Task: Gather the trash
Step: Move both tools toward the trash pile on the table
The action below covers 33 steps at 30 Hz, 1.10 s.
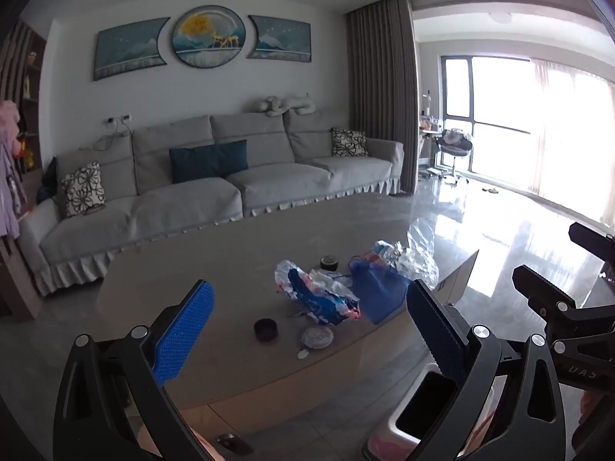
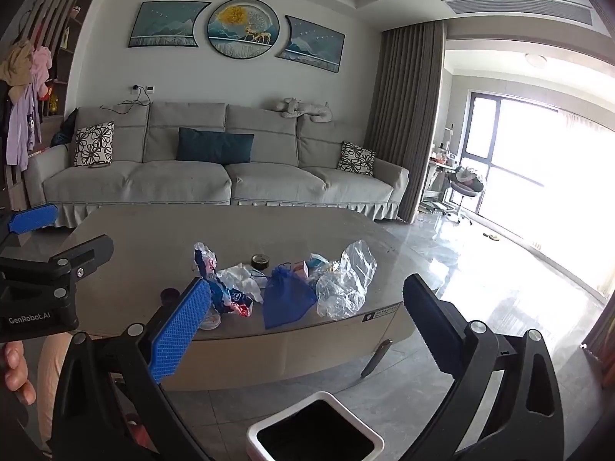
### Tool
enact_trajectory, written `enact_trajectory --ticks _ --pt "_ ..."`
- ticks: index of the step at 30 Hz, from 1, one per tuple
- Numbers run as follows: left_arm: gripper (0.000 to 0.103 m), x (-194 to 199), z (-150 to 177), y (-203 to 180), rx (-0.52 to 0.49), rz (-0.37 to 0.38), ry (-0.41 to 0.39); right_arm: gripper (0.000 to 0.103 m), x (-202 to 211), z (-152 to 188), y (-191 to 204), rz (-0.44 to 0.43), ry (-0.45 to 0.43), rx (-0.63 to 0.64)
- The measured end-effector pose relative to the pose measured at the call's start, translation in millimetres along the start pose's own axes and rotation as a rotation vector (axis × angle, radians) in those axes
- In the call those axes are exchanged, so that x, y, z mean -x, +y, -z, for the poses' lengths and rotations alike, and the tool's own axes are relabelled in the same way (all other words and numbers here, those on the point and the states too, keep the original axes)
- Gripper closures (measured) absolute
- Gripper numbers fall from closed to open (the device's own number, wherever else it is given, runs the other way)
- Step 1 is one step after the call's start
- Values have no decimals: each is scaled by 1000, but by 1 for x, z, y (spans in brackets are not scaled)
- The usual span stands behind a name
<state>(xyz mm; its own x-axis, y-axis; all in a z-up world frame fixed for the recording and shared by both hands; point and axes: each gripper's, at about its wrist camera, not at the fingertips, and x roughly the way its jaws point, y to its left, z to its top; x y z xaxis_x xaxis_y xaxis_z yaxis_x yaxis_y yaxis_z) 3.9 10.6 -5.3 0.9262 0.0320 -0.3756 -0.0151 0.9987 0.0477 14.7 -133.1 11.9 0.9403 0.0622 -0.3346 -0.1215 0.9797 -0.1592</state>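
Observation:
Trash lies on the coffee table [image 1: 238, 246] [image 2: 153, 246]: a crumpled blue-white-red wrapper [image 1: 319, 299] [image 2: 226, 292], a blue mesh bag [image 1: 378, 292] [image 2: 286, 299], clear crumpled plastic [image 1: 417, 253] [image 2: 346, 284], a black tape roll [image 1: 329, 262] [image 2: 260, 261], a dark round lid [image 1: 265, 329] [image 2: 169, 294] and a clear round lid [image 1: 317, 337]. A white bin with a dark opening [image 1: 426, 407] [image 2: 315, 428] stands on the floor before the table. My left gripper [image 1: 307, 330] is open and empty, short of the trash. My right gripper [image 2: 303, 326] is open and empty, above the bin.
A grey sofa [image 1: 215, 188] [image 2: 215, 176] with cushions stands behind the table. Glossy floor [image 2: 499, 288] stretches right toward bright windows. A chair with clutter [image 2: 467, 184] stands by the window. Clothes [image 2: 23, 115] hang at the left.

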Motion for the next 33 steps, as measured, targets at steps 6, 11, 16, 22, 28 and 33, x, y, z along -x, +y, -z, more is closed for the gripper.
enact_trajectory --ticks 6,11,16,22,28,33 --pt "5 -14 0 19 61 83 -2 4 -12 -7 3 8 -50 -18" --pt "5 -33 8 25 21 25 49 4 -23 -7 3 -27 -46 -72" --pt "5 -58 18 46 76 24 101 4 -40 -1 13 -46 -9 -81" --pt "5 -73 22 55 58 -41 93 4 -65 2 26 -53 20 -48" --pt "5 -105 23 60 65 -49 129 4 -106 4 38 -95 55 -16" --pt "5 -122 23 69 62 -79 134 4 -147 7 55 -160 92 14"
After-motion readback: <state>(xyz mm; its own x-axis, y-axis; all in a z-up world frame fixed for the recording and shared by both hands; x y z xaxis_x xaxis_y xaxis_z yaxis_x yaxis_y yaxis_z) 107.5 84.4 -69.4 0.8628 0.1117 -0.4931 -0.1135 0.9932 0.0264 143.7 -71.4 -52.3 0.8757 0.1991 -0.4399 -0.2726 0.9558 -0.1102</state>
